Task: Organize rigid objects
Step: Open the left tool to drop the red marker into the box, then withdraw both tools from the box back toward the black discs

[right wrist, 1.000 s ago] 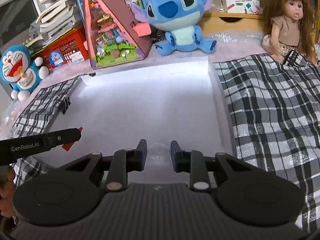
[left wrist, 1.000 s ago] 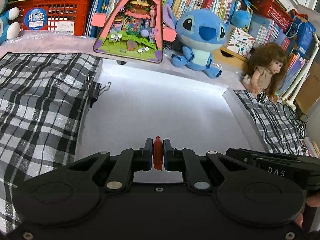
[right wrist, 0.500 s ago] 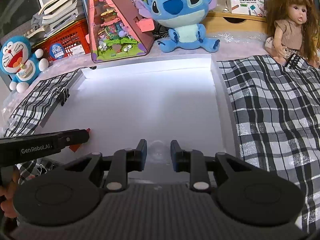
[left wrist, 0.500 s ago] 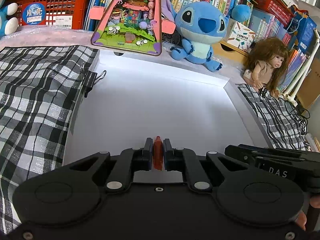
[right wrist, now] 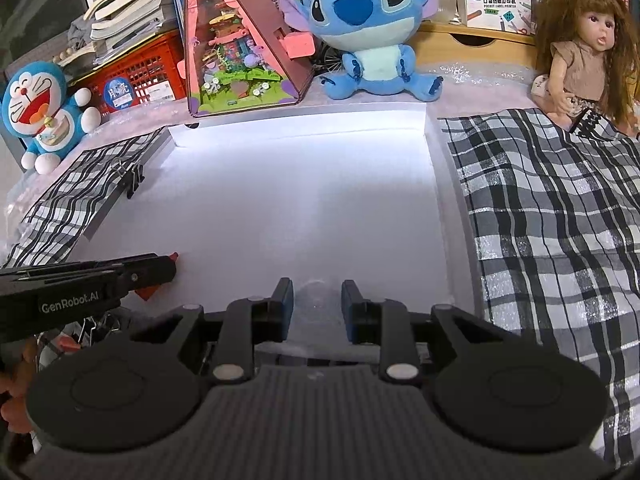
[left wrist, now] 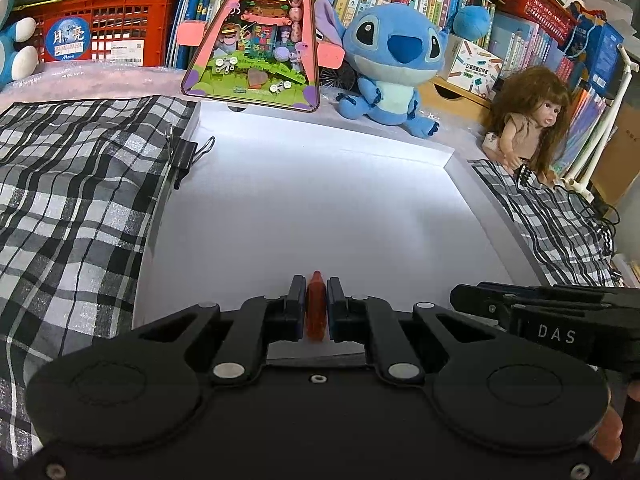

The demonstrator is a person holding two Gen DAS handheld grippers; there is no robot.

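Your left gripper (left wrist: 316, 306) pinches one small red piece (left wrist: 316, 308), fingers pressed on both its sides, held over the near edge of the white tray (left wrist: 320, 208). Your right gripper (right wrist: 316, 304) has fingers set a little apart around one clear, glassy object (right wrist: 316, 300) (too transparent to identify); pads appear to touch it. From the right wrist view: one binder clip (right wrist: 134, 178) on the tray's rim at 10 o'clock, one blue plush (right wrist: 368, 28) at 12, one triangular toy house (right wrist: 240, 40) at 11, one doll (right wrist: 584, 44) at 2, one blue-and-white cat plush (right wrist: 44, 112) at 9. Two checked cloths (right wrist: 560, 220) flank the tray.
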